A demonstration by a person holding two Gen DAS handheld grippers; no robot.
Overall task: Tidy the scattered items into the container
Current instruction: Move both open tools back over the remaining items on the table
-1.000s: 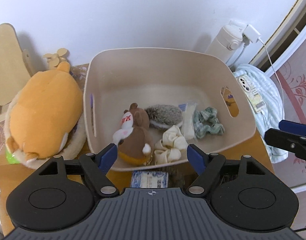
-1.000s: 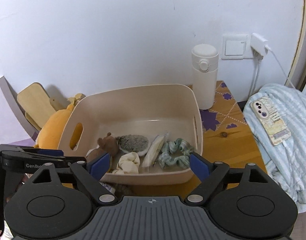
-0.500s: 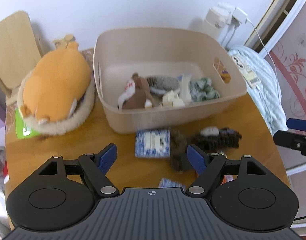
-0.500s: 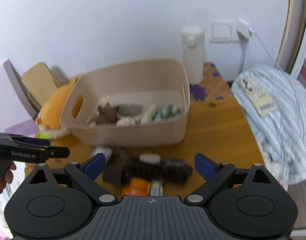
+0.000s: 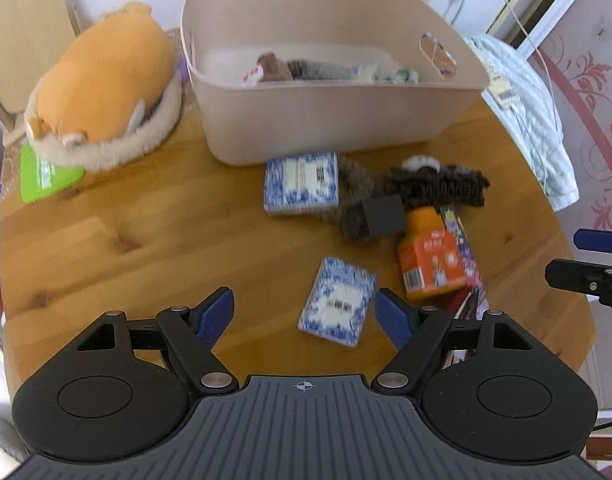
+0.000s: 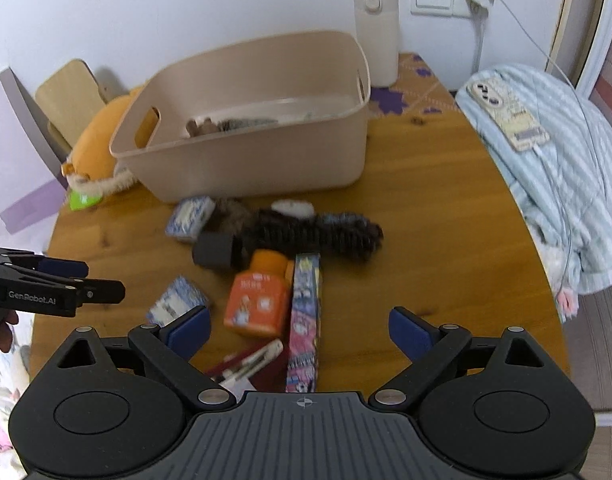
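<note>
A beige bin (image 5: 338,92) (image 6: 265,160) stands at the back of the wooden table and holds small plush toys and scrunchies. In front of it lie two blue-white tissue packs (image 5: 301,182) (image 5: 338,308), a dark furry item (image 5: 438,184), a black box (image 5: 384,216), an orange bottle (image 5: 430,256) (image 6: 257,300) and a long colourful box (image 6: 303,320). My left gripper (image 5: 303,314) is open and empty above the near tissue pack. My right gripper (image 6: 297,326) is open and empty over the orange bottle and long box.
An orange plush dog (image 5: 101,80) lies left of the bin on a green packet (image 5: 45,168). A white flask (image 6: 376,28) stands by the wall. A striped blue cloth with a phone (image 6: 546,168) lies on the right. A dark red item (image 6: 241,364) lies near the front edge.
Both grippers have pulled back from the bin toward the front of the table. The scattered items in front of the bin have come into view. Both stay open.
</note>
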